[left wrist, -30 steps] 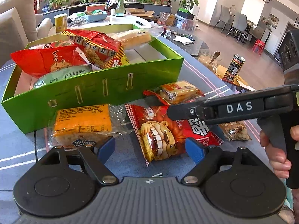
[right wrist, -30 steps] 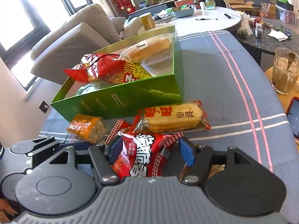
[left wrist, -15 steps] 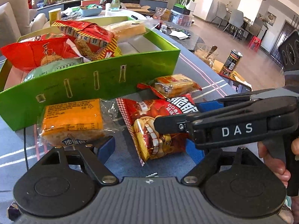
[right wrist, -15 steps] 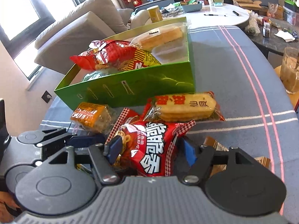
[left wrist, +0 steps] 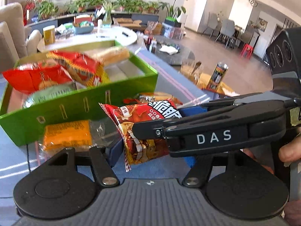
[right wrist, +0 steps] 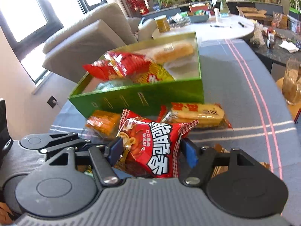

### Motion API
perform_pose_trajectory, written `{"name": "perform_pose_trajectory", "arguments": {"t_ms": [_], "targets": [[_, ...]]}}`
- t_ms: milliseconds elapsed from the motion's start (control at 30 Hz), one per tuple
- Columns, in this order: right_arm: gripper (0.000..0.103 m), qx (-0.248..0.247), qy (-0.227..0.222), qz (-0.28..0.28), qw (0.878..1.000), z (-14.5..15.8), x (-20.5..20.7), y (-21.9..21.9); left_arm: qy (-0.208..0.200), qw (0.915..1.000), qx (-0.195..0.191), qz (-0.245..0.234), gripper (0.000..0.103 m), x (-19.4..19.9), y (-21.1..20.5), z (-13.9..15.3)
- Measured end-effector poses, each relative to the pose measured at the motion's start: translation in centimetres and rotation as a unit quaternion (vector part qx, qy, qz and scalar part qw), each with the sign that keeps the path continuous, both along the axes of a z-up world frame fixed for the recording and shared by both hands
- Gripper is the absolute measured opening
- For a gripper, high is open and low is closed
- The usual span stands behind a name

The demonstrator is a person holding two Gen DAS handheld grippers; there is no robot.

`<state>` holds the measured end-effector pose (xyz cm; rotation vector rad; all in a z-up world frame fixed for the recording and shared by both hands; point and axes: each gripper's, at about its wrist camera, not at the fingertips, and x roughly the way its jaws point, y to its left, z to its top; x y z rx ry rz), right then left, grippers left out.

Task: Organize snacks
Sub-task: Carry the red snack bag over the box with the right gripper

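Note:
My right gripper [right wrist: 153, 151] is shut on a red noodle-snack bag [right wrist: 156, 146] and holds it above the table, in front of the green box [right wrist: 143, 98]. In the left wrist view the same bag [left wrist: 144, 131] hangs in the right gripper's [left wrist: 180, 116] fingers, which cross in from the right. My left gripper [left wrist: 152, 154] is open and empty, low over the table. An orange cracker pack [left wrist: 67, 137] and a yellow rice-cracker pack [right wrist: 199, 114] lie on the cloth before the box. The box holds several snack bags and a bread roll [left wrist: 112, 54].
The striped blue tablecloth [right wrist: 235, 86] covers the table. A glass mug [right wrist: 291, 82] stands at the right edge and a can [left wrist: 218, 75] stands lower beyond it. A sofa [right wrist: 84, 37] is behind the box. A white round table [right wrist: 225, 28] carries clutter.
My right gripper has closed on the red bag and lifted it off the cloth toward the box. Both views have risen a little.

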<state>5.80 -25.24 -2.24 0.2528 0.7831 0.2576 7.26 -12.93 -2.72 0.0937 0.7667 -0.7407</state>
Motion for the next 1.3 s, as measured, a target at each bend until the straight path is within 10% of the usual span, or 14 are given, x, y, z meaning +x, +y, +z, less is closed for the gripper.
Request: {"name": "perform_pose_trajectory", "arguments": {"t_ms": [1300], "targets": [[0.092,0.030,-0.115,0.023,0.993,7.8,7.3,0.1,-0.115,0.9916,-0.023,0.055,0.062,6.6,0.6,8.6]]}}
